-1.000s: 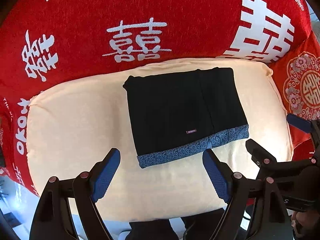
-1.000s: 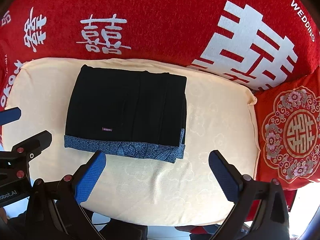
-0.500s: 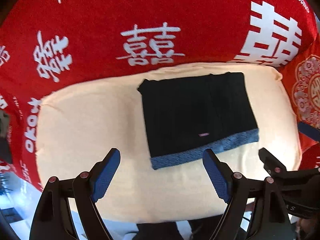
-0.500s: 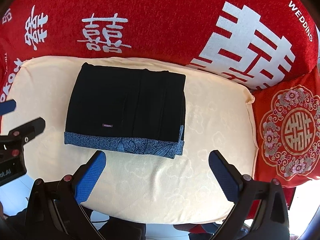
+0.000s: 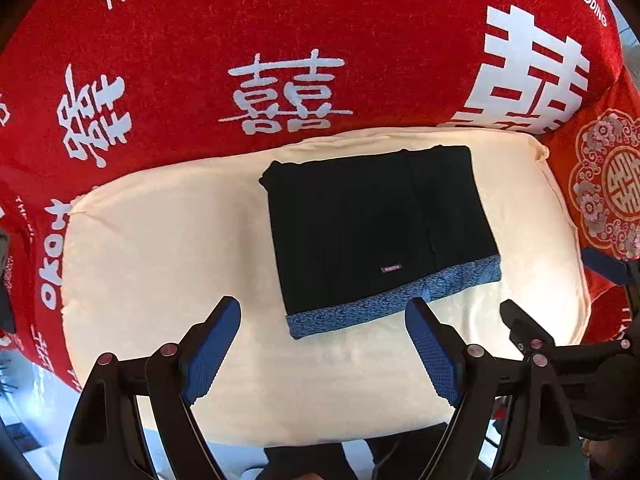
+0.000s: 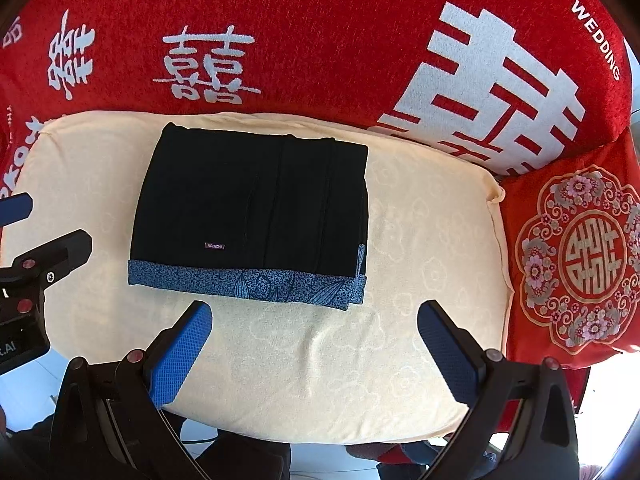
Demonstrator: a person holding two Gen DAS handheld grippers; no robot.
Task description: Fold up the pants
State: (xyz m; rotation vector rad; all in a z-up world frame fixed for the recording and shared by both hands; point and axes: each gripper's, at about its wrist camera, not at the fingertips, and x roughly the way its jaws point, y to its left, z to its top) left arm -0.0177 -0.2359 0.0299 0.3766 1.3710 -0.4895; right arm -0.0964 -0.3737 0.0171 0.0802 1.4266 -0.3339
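Your black pants (image 5: pixel 380 228) lie folded into a compact rectangle on the cream cushion (image 5: pixel 160 248), right of centre in the left wrist view and left of centre in the right wrist view (image 6: pixel 252 208). The blue patterned band (image 6: pixel 248 284) runs along the edge nearest you, with a small label (image 6: pixel 215 246) just above it on the black cloth.

Your left gripper (image 5: pixel 322 346) sits low in its frame with its fingers (image 5: pixel 212 352) spread wide, grasping nothing and clear of the cloth. Your right gripper (image 6: pixel 314 352) is the same: fingers (image 6: pixel 182 356) released, apart, hovering in front of the band without touching it. Each gripper shows at the edge of the other's view, the right one at the lower right (image 5: pixel 532 336), the left one at the middle left (image 6: pixel 44 256).

Behind the cushion, across the top of both frames, spreads a red blanket (image 5: pixel 360 40) with white characters, and a red embroidered pillow (image 6: pixel 576 256) touches the cushion's right end.
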